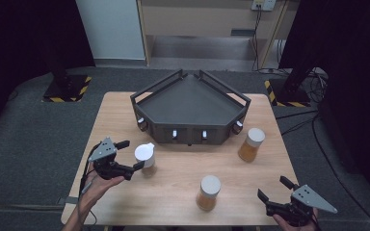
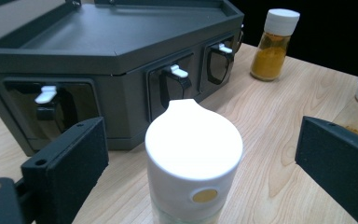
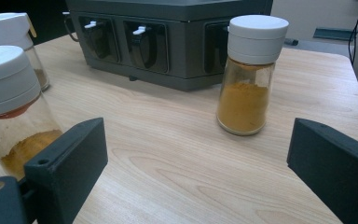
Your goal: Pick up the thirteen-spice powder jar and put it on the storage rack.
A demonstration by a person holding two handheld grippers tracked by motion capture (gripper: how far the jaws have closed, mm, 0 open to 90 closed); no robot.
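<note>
White-capped jar [image 2: 193,163] stands upright on the bench [image 1: 173,192], just in front of the dark rack [image 1: 190,103]; your left gripper [image 1: 131,154] brackets it, jaws apart, pads not pressing. Two amber spice jars [image 1: 208,192] [image 1: 250,144] stand well apart. Your right gripper [image 1: 274,190] hovers near the bench's corner, jaws wide, holding nothing.

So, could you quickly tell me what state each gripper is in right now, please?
Left gripper: open, jaws either side of the white-capped jar, not pressing on it.
Right gripper: open, holding nothing.
</note>
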